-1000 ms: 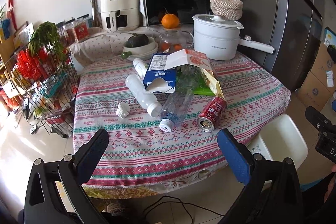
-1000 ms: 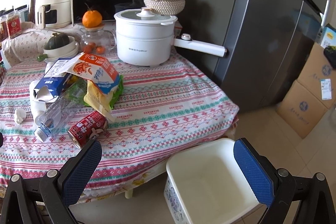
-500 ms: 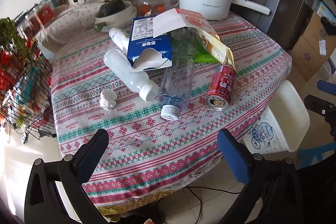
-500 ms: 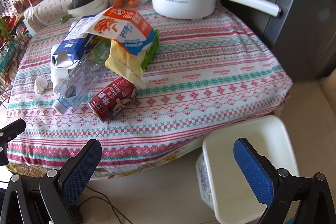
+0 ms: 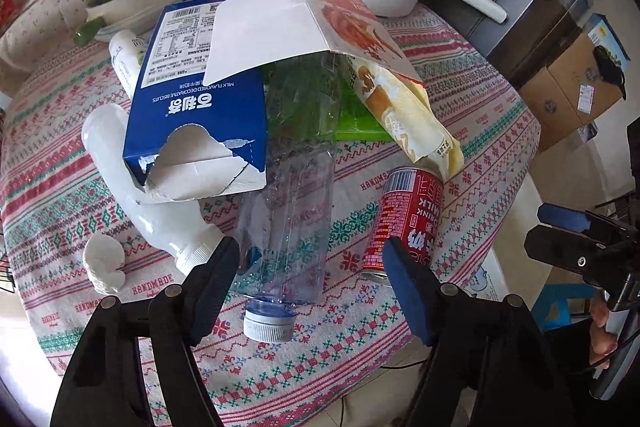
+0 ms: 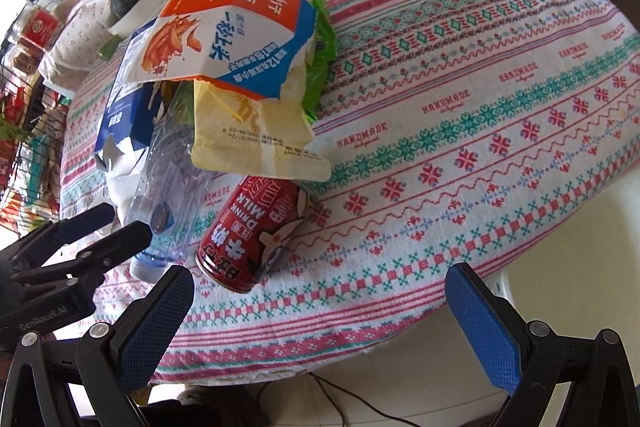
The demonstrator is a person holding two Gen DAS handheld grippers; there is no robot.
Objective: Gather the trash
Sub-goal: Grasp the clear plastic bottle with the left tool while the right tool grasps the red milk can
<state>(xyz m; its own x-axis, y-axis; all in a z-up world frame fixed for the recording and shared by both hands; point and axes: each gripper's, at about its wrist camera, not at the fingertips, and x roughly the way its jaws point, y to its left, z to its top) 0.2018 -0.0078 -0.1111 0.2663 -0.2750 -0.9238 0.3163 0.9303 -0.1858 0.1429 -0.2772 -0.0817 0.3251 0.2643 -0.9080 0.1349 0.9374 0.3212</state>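
- On the cloth-covered worktop (image 5: 480, 131), a heap of trash lies ready: a clear plastic bottle (image 5: 296, 211), a red drink can (image 5: 408, 219), a torn blue carton (image 5: 200, 115), an orange-and-white box (image 5: 312, 23), a yellow wrapper (image 5: 404, 115) and a white bottle (image 5: 132, 179).
- Left hand-held gripper (image 5: 312, 259) hangs over the clear bottle's neck end, its jaws apart and just narrowing, one finger on each side of the bottle; the pads do not appear to press on it yet.
- Right hand-held gripper (image 6: 320, 291) stands wide apart and empty at the worktop's near edge, the red can just beyond its left finger (image 6: 156, 311).
- The clear bottle lies on its side, cap (image 5: 268, 323) toward the camera, its far end tucked under the blue carton and the box.
- Judged from this, the step in hand is the grasp on the clear bottle; it will go best if the jaws close across the firmer shoulder near the cap, since thin plastic may buckle or slip.
- Drawing the bottle out toward the cap end, low and slow, should keep the carton and box from tumbling; the can beside it could roll if nudged.
- A white bin (image 6: 580, 227) shows beyond the worktop's edge, the likely destination.
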